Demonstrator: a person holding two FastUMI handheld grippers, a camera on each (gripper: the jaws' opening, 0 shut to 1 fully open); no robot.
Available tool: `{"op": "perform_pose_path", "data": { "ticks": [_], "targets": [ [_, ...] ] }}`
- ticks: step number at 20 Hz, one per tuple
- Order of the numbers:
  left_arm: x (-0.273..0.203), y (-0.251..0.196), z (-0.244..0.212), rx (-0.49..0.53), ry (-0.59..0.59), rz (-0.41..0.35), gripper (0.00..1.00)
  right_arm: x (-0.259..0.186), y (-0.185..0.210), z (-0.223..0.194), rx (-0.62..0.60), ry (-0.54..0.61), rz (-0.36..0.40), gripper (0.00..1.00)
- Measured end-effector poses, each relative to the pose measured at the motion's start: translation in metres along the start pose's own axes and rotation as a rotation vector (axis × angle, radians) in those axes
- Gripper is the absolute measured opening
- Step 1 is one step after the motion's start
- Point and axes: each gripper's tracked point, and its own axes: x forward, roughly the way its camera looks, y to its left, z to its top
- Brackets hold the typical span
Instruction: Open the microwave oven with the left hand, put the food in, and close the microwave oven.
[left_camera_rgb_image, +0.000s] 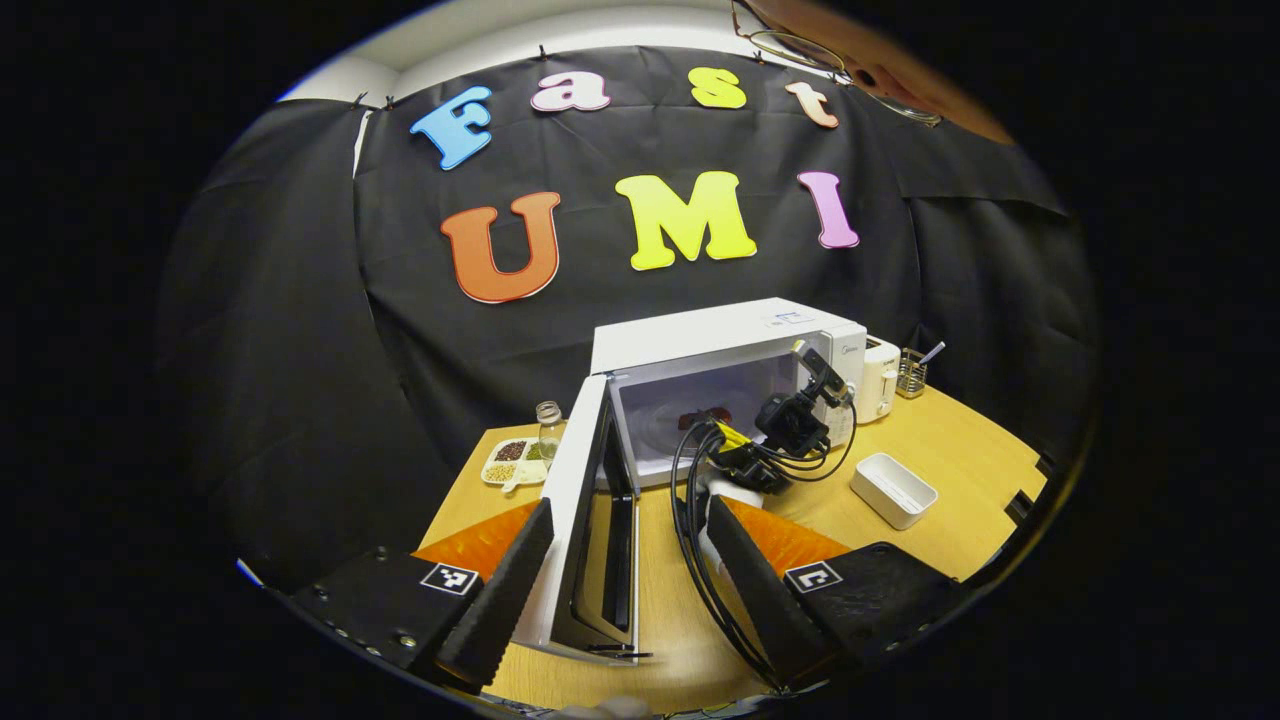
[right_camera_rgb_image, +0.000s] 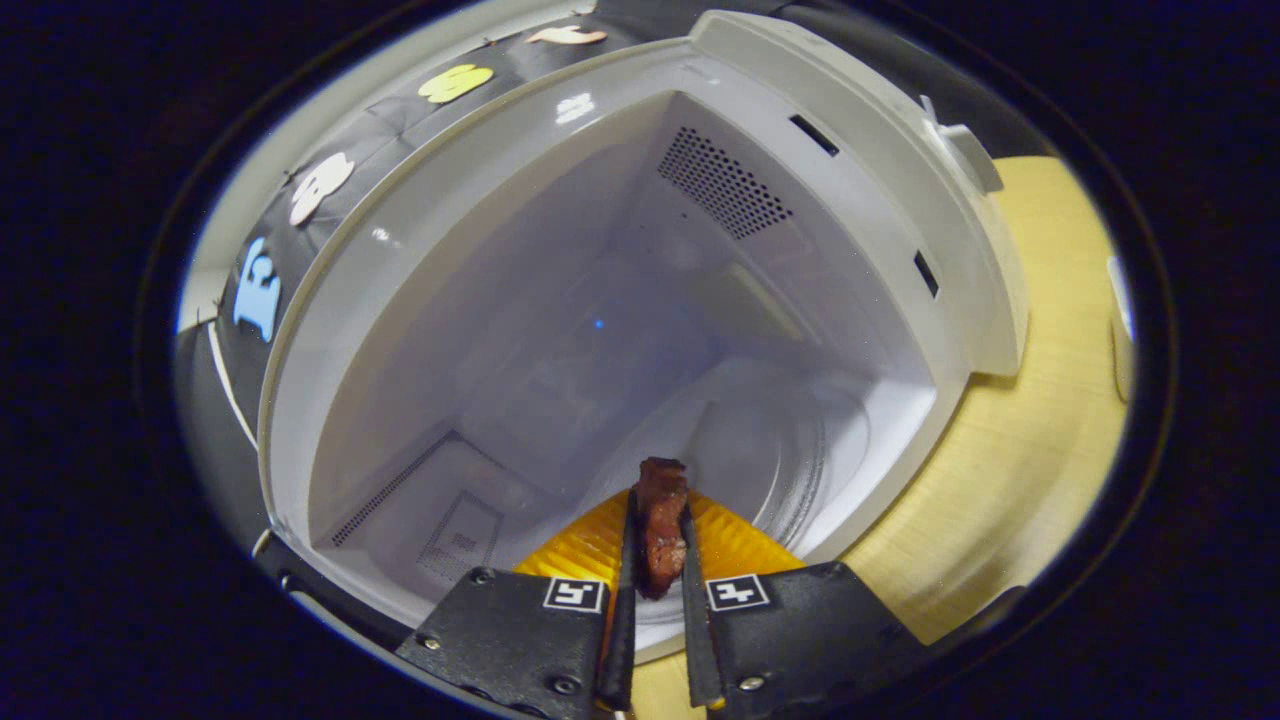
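Wooden bench (left_camera_rgb_image: 960, 450) carries a white microwave oven (left_camera_rgb_image: 720, 340), door (left_camera_rgb_image: 590, 520) swung open at left. Brand lettering on its panel is too small to read. Right gripper (right_camera_rgb_image: 655, 545) reaches into the cavity, jaws clamped on the food (right_camera_rgb_image: 660, 525). Left gripper (left_camera_rgb_image: 630, 590) jaws stand apart, straddling the door.

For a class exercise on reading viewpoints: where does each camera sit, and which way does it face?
Left gripper view: rides the left gripper, back from the table, facing the microwave; its open fingers straddle the door.
Right gripper view: rides the right gripper at the microwave's mouth, looking inside; its fingers pinch the food.
Shared: the microwave and table; the left gripper view also catches the right gripper.
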Motion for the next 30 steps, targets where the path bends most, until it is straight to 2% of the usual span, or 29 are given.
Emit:
{"op": "perform_pose_path", "data": {
  "ticks": [1, 3, 4, 5, 6, 7, 8, 9, 10, 12, 13, 14, 15, 16, 17, 20, 21, 23, 24, 25, 26, 27, 28, 29, 30],
  "targets": [
    [0.001, 0.001, 0.000, 0.003, -0.001, 0.001, 0.95, -0.001, -0.003, 0.001, -0.040, -0.005, -0.015, 0.14],
    [0.001, 0.000, -0.001, 0.005, 0.001, -0.002, 0.95, -0.002, -0.010, 0.003, -0.132, -0.006, -0.041, 0.20],
    [0.000, 0.002, 0.001, 0.007, -0.006, -0.001, 0.95, -0.003, -0.010, 0.003, -0.175, -0.008, -0.043, 0.40],
    [0.000, 0.002, 0.000, 0.009, -0.004, 0.004, 0.95, -0.005, -0.008, 0.005, -0.202, -0.009, -0.035, 0.30],
    [-0.001, 0.002, 0.000, 0.010, -0.003, 0.004, 0.95, -0.007, -0.006, 0.006, -0.242, -0.016, -0.033, 0.43],
    [-0.001, 0.002, 0.000, 0.009, -0.003, 0.006, 0.95, -0.008, -0.007, 0.009, -0.271, -0.021, -0.040, 0.48],
    [-0.002, 0.002, 0.000, 0.009, -0.002, 0.007, 0.95, -0.008, -0.009, 0.009, -0.292, -0.023, -0.043, 0.86],
    [-0.002, 0.003, -0.001, 0.009, 0.001, 0.011, 0.95, -0.011, -0.010, 0.014, -0.306, -0.026, -0.044, 0.82],
    [-0.003, 0.003, 0.000, 0.007, 0.000, 0.013, 0.95, -0.013, -0.009, 0.019, -0.302, -0.034, -0.030, 0.91],
    [-0.005, 0.005, 0.003, 0.005, -0.008, 0.022, 0.95, -0.018, -0.011, 0.021, -0.298, -0.021, -0.027, 0.94],
    [-0.006, 0.005, 0.003, 0.003, -0.009, 0.024, 0.95, -0.023, -0.012, 0.025, -0.298, -0.013, -0.026, 0.81],
    [-0.007, 0.006, 0.005, 0.002, -0.014, 0.030, 0.95, -0.030, -0.012, 0.029, -0.308, -0.012, -0.023, 0.94],
    [-0.007, 0.007, 0.006, -0.001, -0.015, 0.035, 0.95, -0.039, -0.010, 0.034, -0.318, 0.000, -0.014, 0.94],
    [-0.008, 0.009, 0.009, -0.004, -0.019, 0.039, 0.95, -0.049, -0.007, 0.040, -0.343, 0.007, 0.003, 0.81],
    [-0.009, 0.009, 0.012, -0.006, -0.025, 0.045, 0.95, -0.063, -0.005, 0.050, -0.380, 0.009, 0.011, 0.94],
    [-0.015, 0.014, 0.028, -0.004, -0.063, 0.061, 0.95, -0.107, -0.003, 0.077, -0.422, 0.042, 0.045, 0.94],
    [-0.016, 0.015, 0.033, -0.005, -0.070, 0.059, 0.95, -0.122, -0.005, 0.087, -0.447, 0.062, 0.056, 0.82],
    [-0.021, 0.020, 0.041, -0.001, -0.092, 0.068, 0.95, -0.152, -0.010, 0.110, -0.503, 0.091, 0.073, 0.82],
    [-0.023, 0.023, 0.044, -0.004, -0.099, 0.074, 0.95, -0.165, -0.014, 0.122, -0.528, 0.109, 0.078, 0.95],
    [-0.025, 0.027, 0.047, -0.005, -0.105, 0.084, 0.95, -0.179, -0.022, 0.132, -0.546, 0.135, 0.072, 0.83],
    [-0.027, 0.032, 0.048, -0.006, -0.109, 0.099, 0.95, -0.194, -0.032, 0.143, -0.546, 0.157, 0.074, 0.97],
    [-0.030, 0.037, 0.049, -0.008, -0.115, 0.111, 0.95, -0.207, -0.039, 0.154, -0.546, 0.169, 0.069, 0.84],
    [-0.031, 0.042, 0.051, -0.008, -0.128, 0.127, 0.95, -0.221, -0.048, 0.167, -0.560, 0.174, 0.052, 0.98],
    [-0.032, 0.049, 0.051, -0.008, -0.134, 0.144, 0.95, -0.234, -0.061, 0.182, -0.588, 0.174, 0.034, 0.87],
    [-0.034, 0.057, 0.049, -0.007, -0.134, 0.165, 0.95, -0.247, -0.072, 0.196, -0.613, 0.168, 0.016, 0.99]
  ]
}}
